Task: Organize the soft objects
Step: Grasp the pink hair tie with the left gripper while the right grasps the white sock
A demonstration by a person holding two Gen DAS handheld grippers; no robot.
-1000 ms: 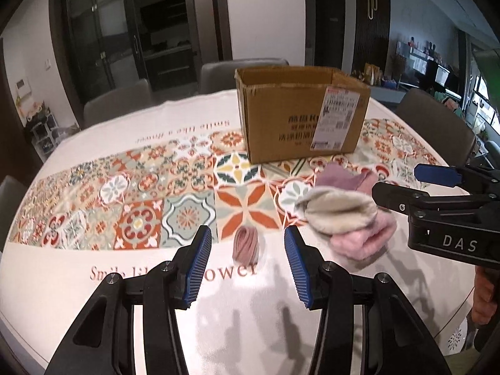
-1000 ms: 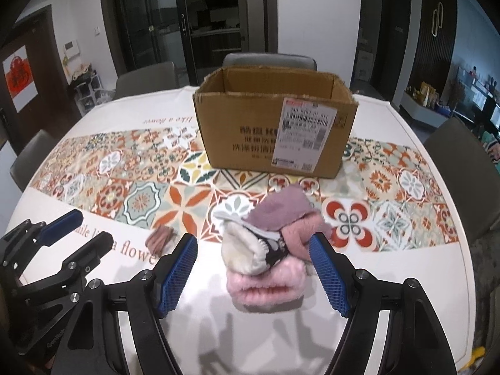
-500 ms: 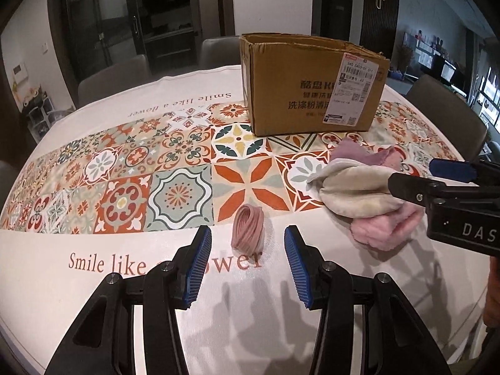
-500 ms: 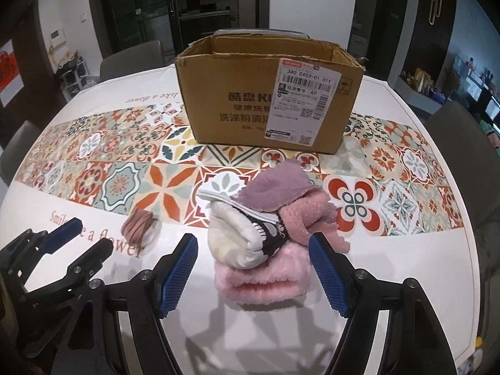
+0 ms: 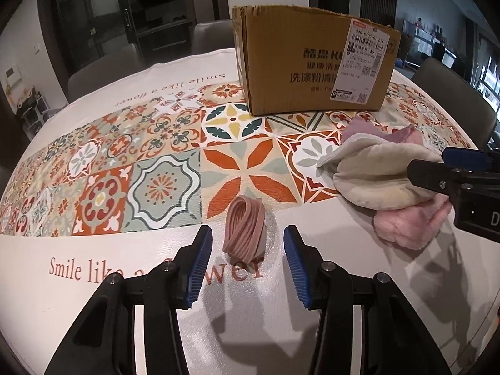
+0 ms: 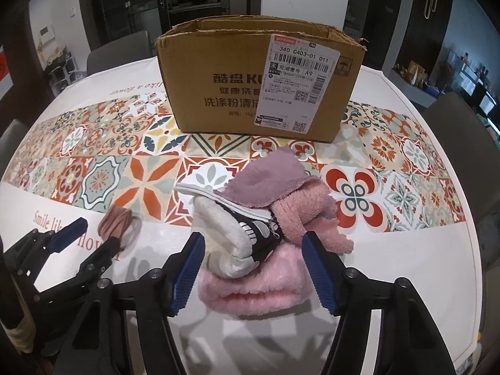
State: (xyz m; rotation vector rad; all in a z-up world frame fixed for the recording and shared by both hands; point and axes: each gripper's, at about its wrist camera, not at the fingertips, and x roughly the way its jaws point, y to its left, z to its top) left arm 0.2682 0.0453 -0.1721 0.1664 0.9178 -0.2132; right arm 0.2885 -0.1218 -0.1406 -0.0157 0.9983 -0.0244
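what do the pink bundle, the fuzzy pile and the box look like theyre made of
Pink bundle: looped elastic or fabric bands, matte, judging by its ribbed parallel strands. Fuzzy pile: plush fleece-like cloth in pink, mauve and cream, with a nappy surface. Box: brown corrugated cardboard, torn rim, glossy paper label.

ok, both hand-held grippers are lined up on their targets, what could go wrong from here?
1. The right hand-held gripper, jaws just closing around the sock pile, may lift only the cream sock and shed the rest.
2. The left hand-held gripper brackets the low pink hair-tie bundle; its pads could scrape the tablecloth or pinch few loops.
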